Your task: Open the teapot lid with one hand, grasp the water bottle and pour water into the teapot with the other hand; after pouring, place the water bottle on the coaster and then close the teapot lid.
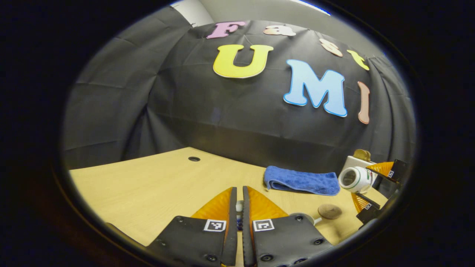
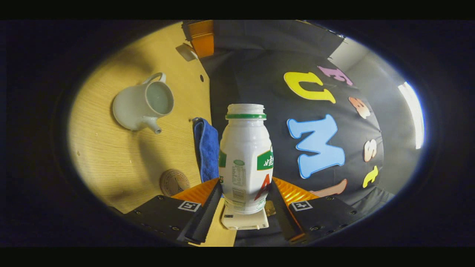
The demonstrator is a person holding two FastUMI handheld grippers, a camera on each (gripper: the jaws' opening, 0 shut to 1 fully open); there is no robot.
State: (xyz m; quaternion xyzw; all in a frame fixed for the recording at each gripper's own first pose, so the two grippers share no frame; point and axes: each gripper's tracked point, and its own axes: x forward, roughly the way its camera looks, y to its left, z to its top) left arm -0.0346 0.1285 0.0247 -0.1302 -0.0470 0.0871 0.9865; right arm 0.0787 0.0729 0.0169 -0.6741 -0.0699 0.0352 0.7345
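My right gripper [image 2: 245, 185] is shut on a white water bottle [image 2: 245, 155] with a green neck ring and no cap. In the left gripper view that bottle [image 1: 355, 179] lies tipped on its side, its open mouth facing the camera, between the right gripper's [image 1: 367, 184] fingers. The white teapot [image 2: 143, 105] stands lidless on the wooden table, spout towards the blue towel. My left gripper [image 1: 239, 191] is shut on the teapot lid's small knob [image 1: 239, 208]. The right gripper view has the left gripper [image 2: 202, 40] holding the lid [image 2: 187, 52] beyond the teapot. The round cork coaster [image 2: 174, 181] [image 1: 329, 211] lies bare.
A folded blue towel [image 1: 302, 180] [image 2: 207, 148] lies against the back wall between coaster and teapot. A white box [image 1: 358, 160] sits behind the bottle. The wooden table [image 1: 148, 185] has a cable hole [image 1: 193, 158] near the wall.
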